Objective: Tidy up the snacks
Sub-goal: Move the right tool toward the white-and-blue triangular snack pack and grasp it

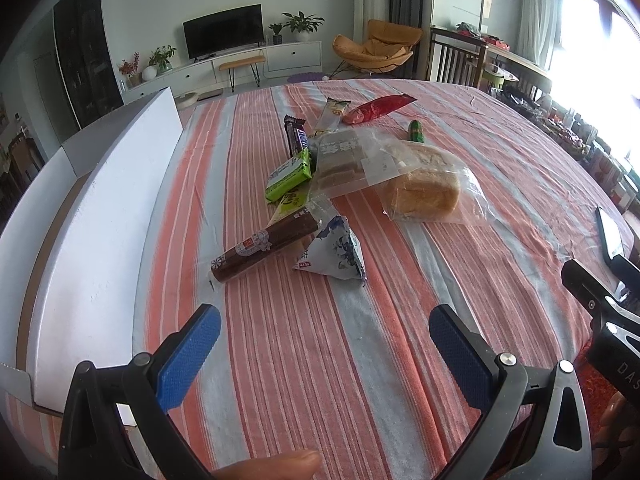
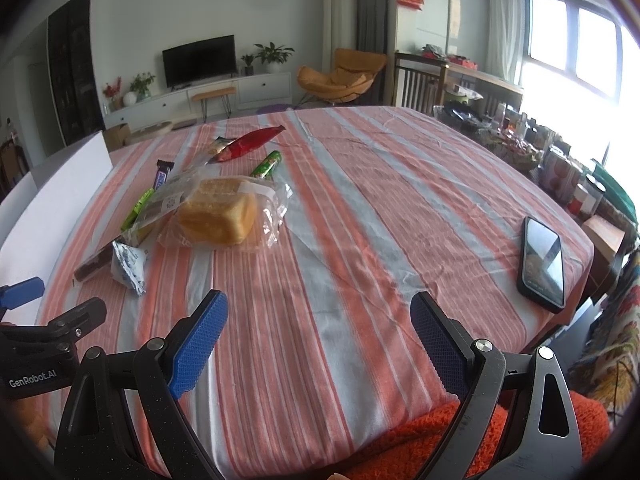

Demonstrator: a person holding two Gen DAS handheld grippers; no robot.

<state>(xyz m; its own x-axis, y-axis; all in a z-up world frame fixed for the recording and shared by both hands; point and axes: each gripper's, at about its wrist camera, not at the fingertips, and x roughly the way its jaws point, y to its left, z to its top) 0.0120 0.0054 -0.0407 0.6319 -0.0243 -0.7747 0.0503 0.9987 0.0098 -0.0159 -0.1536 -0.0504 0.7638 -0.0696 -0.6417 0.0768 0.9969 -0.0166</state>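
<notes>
Both grippers idle above the near edge of the red-and-grey striped tablecloth [image 2: 360, 208]. My left gripper [image 1: 324, 344] has its blue-padded jaws spread wide, nothing between them. My right gripper [image 2: 320, 332] likewise: jaws wide, empty.

The snacks lie in a loose heap mid-table, none sorted yet. Nearest the left gripper: a brown cylindrical sausage stick [image 1: 264, 246], touching a blue-and-white pyramid-shaped foil packet [image 1: 334, 254]. Behind them, a lime-green wrapped bar [image 1: 290, 176] overlaps a clear bag of brown cake slices [image 1: 340, 160]; a clear plastic bag holding a loaf of sliced bread [image 1: 424, 184] sits just beside. Farther back: a dark chocolate bar [image 1: 296, 136], a red crinkly pouch [image 1: 376, 109], a small green tube [image 1: 416, 131]. A white open cardboard box [image 1: 104, 216] stands along the left edge, presumably the destination.

Risks, my judgement:
- Items overlap; closing on one may drag a neighbour.
- The sausage stick is round and could roll or slip from the pads.
- The bread would crush under a hard squeeze; loose film may snag.
- A black smartphone [image 2: 542, 264] lies near the right table edge; a careless right sweep could knock it off.
</notes>
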